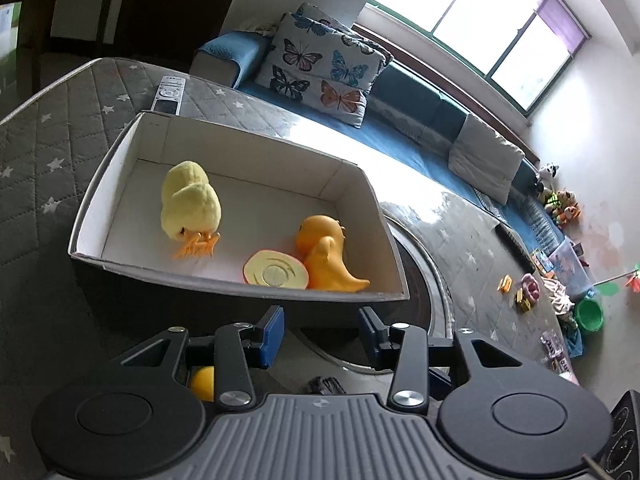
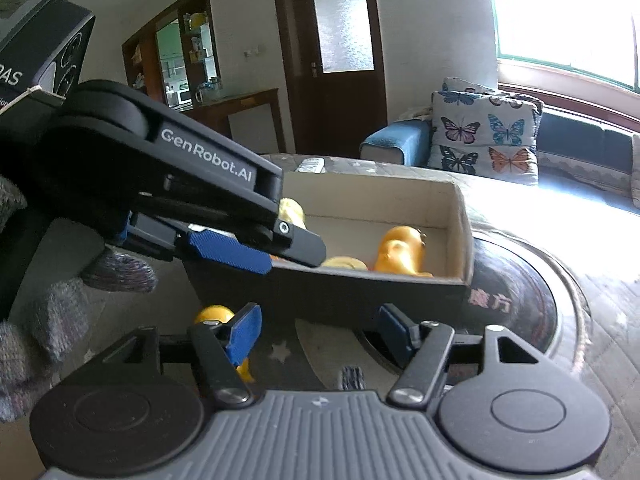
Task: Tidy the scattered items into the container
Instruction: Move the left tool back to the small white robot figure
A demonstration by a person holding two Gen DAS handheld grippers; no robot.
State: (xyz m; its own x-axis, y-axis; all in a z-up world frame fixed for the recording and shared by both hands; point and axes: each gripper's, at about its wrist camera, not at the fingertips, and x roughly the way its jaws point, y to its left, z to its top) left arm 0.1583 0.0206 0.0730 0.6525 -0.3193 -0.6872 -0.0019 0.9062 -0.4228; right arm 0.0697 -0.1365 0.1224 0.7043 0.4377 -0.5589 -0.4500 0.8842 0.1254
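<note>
Open white-lined cardboard box point(image 1: 120, 168) on grey quilted star-print tabletop point(image 1: 52, 128). Inside, three items: one pale yellow plush chick point(image 1: 190, 200), one orange rubber duck-like toy point(image 1: 324, 256), one cream-and-orange disc-shaped toy half point(image 1: 276, 274).

Outside, near box front: one yellow-orange toy point(image 2: 214, 314), partly hidden (kind unclear); small dark bristly object point(image 2: 353, 378), unidentifiable. At least one item left, by judgement.

Left gripper point(image 1: 322, 330): jaws apart, empty, just short of box. Right gripper point(image 2: 320, 332): jaws apart, empty, yellow-orange toy behind left finger.

We see only a sliver of the yellow toy point(image 1: 202, 382) behind the left gripper point(image 1: 322, 334), at seven o'clock.
</note>
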